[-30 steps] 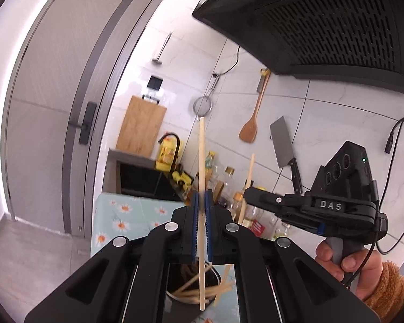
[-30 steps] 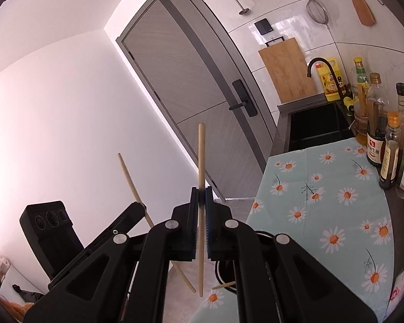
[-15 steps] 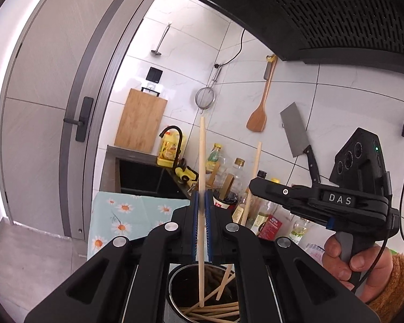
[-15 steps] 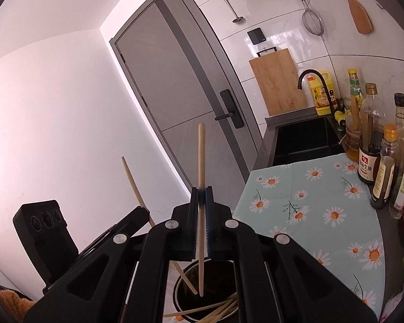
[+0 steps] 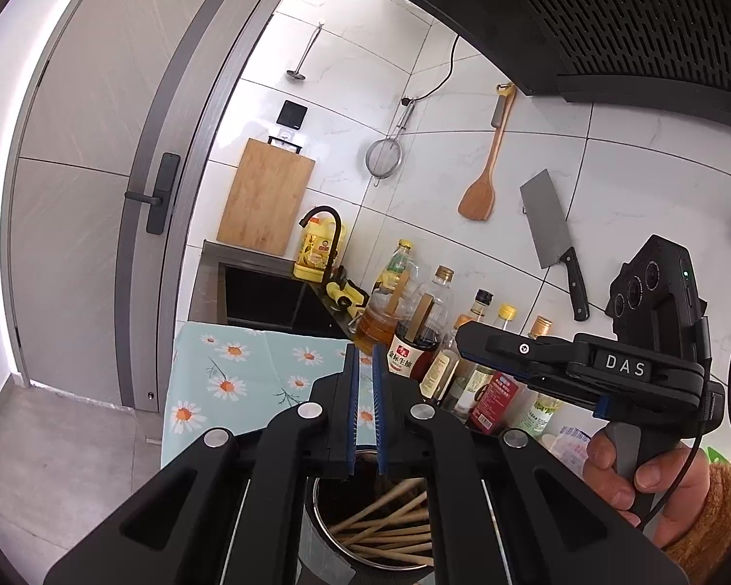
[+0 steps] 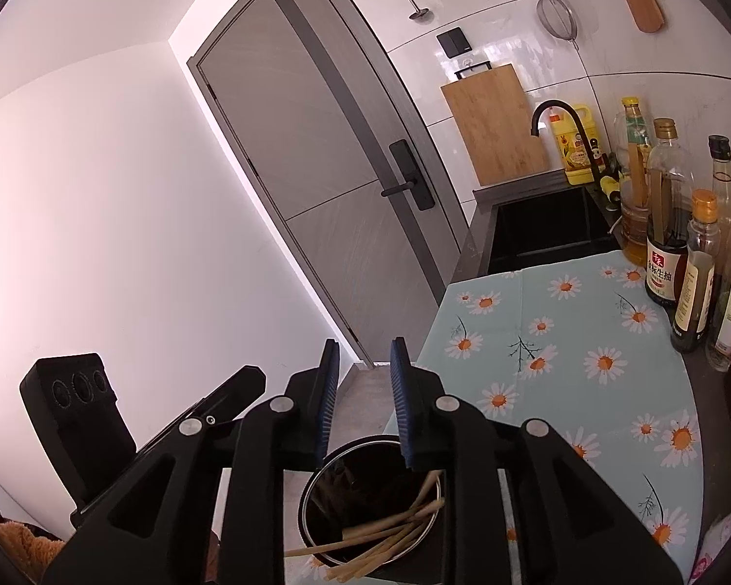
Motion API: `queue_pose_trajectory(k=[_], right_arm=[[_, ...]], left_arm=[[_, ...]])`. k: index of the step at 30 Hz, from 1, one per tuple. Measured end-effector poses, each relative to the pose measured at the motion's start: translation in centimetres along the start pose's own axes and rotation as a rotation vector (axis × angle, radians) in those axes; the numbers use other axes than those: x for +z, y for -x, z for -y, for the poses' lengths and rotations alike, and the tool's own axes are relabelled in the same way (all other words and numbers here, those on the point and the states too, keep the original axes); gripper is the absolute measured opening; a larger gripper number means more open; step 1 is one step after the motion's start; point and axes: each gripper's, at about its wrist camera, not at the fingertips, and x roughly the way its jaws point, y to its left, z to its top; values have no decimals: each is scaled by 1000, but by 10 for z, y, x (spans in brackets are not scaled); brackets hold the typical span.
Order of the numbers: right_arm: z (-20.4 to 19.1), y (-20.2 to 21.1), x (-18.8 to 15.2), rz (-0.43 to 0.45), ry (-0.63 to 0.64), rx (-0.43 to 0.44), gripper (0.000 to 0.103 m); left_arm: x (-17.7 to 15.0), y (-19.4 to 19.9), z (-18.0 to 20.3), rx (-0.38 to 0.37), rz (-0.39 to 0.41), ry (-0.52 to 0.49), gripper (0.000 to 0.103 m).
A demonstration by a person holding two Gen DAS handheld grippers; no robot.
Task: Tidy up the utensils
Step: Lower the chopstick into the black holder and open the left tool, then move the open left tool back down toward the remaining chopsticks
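A dark metal utensil cup (image 5: 324, 521) stands on the daisy-print cloth, holding several wooden chopsticks (image 5: 390, 526). My left gripper (image 5: 364, 356) hovers just above the cup, slightly open and empty. My right gripper (image 6: 363, 356) is also above the cup (image 6: 312, 492), open and empty, with chopsticks (image 6: 390, 531) lying in the cup below it. The right gripper (image 5: 468, 341) shows from the side in the left wrist view, held by a hand. The left gripper (image 6: 239, 390) shows at lower left in the right wrist view.
Bottles of oil and sauce (image 5: 414, 336) line the wall at the right of the daisy cloth (image 6: 585, 341). A black sink (image 6: 546, 229) with tap lies beyond. A cutting board, strainer, spatula and cleaver (image 5: 553, 229) hang on the tiles. A range hood (image 5: 609, 14) overhangs.
Both grippers lowered over the cup, opened and let go of their chopsticks, which dropped into the cup.
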Motion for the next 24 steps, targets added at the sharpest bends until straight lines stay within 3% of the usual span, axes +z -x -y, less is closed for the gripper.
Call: queue_pose_trajectory(k=[3, 6, 7, 11, 15, 18, 20, 21, 24], right_arm=[[-5, 7, 1, 7, 2, -2, 24], [-12, 14, 1, 5, 12, -5, 26], [-14, 18, -1, 9, 17, -9, 28], [-21, 35, -4, 12, 13, -22, 37], [-32, 58, -7, 3, 19, -26, 37], [-37, 72, -11, -14, 9, -39, 50], [-37, 81, -16, -29, -14, -41, 54], [-38, 86, -18, -36, -22, -47, 54], [-36, 102, -27, -35, -36, -84, 62]], left_arm=[[2, 6, 3, 4, 2, 1, 6], [4, 13, 6, 3, 5, 14, 31], [4, 16, 7, 0, 4, 20, 32], [6, 24, 17, 21, -29, -3, 32], [10, 43, 30, 18, -23, -18, 32], [15, 61, 41, 20, -8, -44, 32], [16, 71, 46, 37, -11, -57, 44], [16, 75, 47, 40, -14, -53, 58], [10, 83, 47, 47, -53, -27, 62]])
